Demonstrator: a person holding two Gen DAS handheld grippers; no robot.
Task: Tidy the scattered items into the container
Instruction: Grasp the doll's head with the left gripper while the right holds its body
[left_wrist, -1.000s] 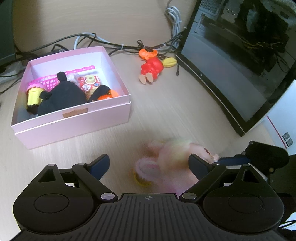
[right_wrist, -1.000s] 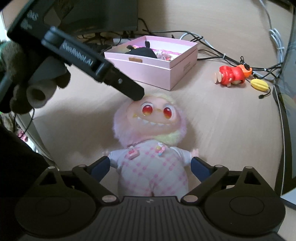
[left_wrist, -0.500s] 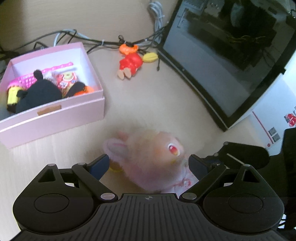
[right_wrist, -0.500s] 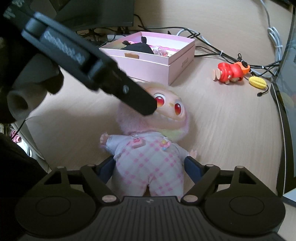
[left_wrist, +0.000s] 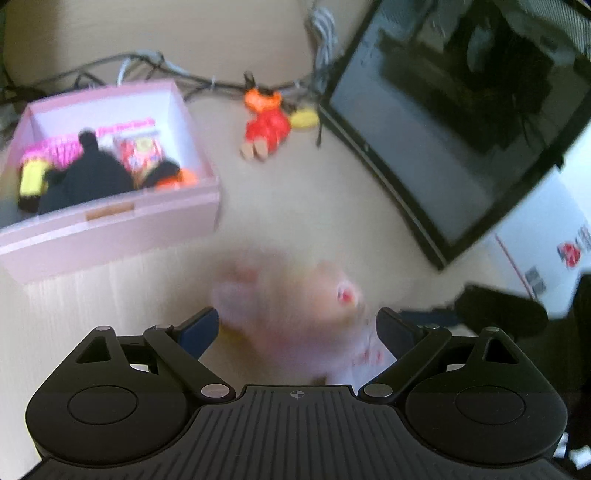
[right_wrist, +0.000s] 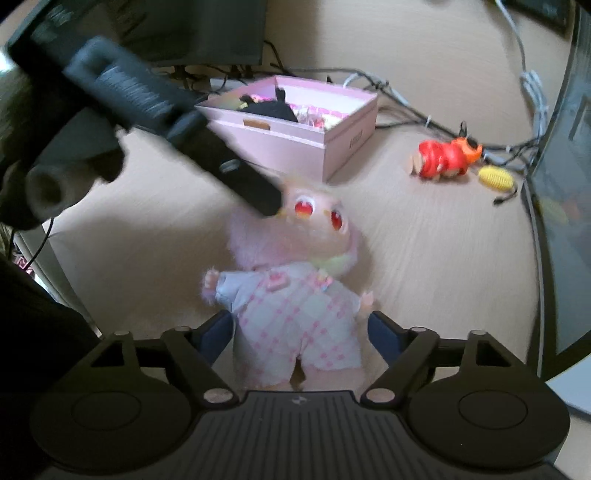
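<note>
- Plush doll hung upright between the right gripper fingers, pinched at its checked cloth body; fuzzy pink head blurred, feet seemingly clear of the desk.
- Left gripper stood spread, its fingers either side of the doll's head, gripping nothing.
- Judgement: soft body will sag; grip wants to stay at the torso, and carry high over the wall of the pink box.
- Box near, rigid card, already holding a black plush and bright toys.
- Red figure, hard and glossy, and ribbed yellow piece lay outside by the cables.
</note>
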